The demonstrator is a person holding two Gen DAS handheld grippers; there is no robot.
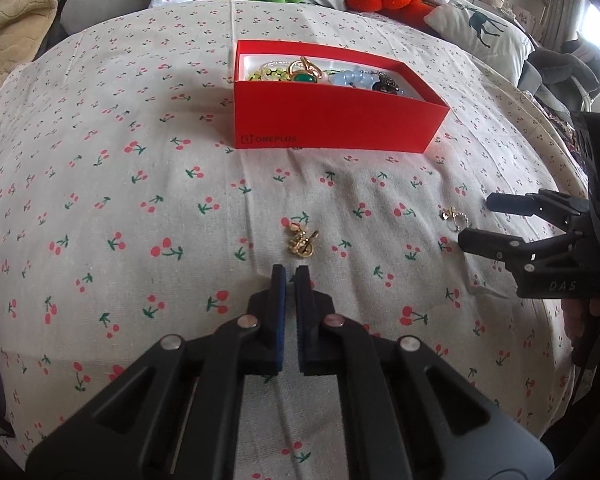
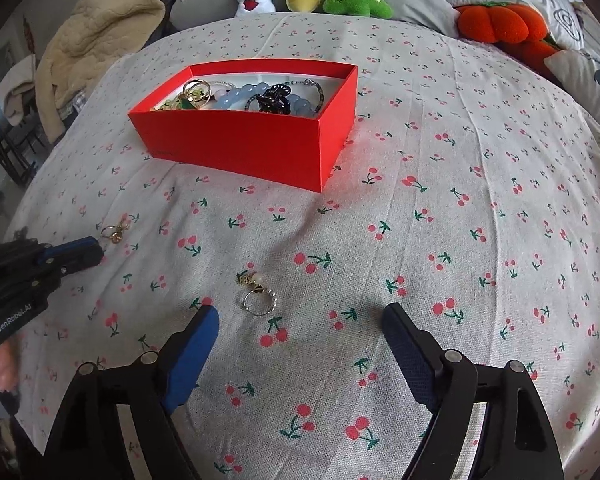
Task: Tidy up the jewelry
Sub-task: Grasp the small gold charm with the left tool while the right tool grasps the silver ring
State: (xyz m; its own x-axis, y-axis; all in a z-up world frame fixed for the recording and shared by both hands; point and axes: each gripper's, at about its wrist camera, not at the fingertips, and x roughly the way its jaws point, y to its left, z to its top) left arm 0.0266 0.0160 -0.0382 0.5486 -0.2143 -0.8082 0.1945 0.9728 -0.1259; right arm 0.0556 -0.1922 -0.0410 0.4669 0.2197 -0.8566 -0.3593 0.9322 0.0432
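Gold ring (image 1: pixel 302 241) before left gripper (image 1: pixel 291 274)

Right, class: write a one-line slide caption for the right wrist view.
Open right gripper poised over a pearl ring on cherry-print cloth, red box of jewelry beyond.

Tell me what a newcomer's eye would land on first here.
First the red box, mid-bed on the cherry-print sheet, holding beads and rings. Then two loose pieces near the grippers: a gold ring before the left gripper, and a pearl ring before the right gripper.
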